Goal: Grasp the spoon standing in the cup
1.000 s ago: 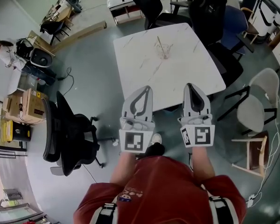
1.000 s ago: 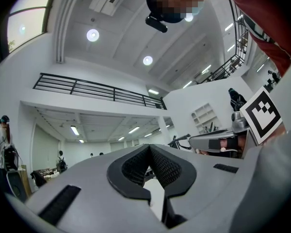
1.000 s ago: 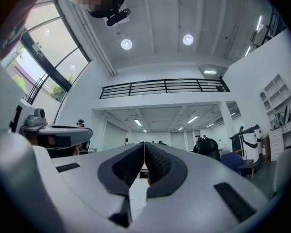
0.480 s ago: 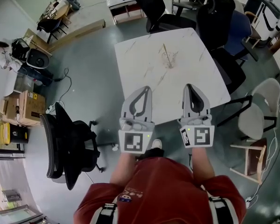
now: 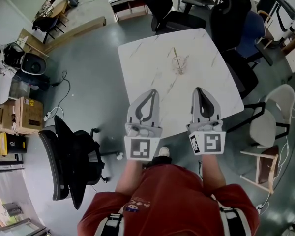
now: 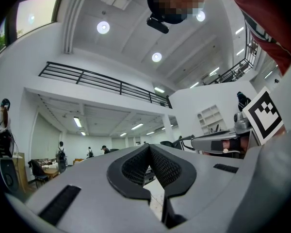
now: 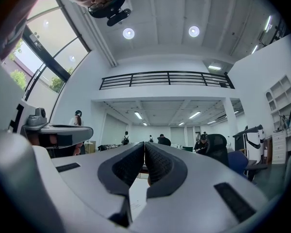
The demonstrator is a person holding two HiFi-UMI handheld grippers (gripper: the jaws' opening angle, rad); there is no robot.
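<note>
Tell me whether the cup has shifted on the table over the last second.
No. The cup keeps its place on the table, in its far right part; only the view drifted.

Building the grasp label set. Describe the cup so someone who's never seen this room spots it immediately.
Find the white marble-patterned table in the middle of the floor, with office chairs along its far side. Toward that far side stands a small clear cup, the only thing on the tabletop apart from what it holds. A thin light-coloured spoon stands tilted in it.
</note>
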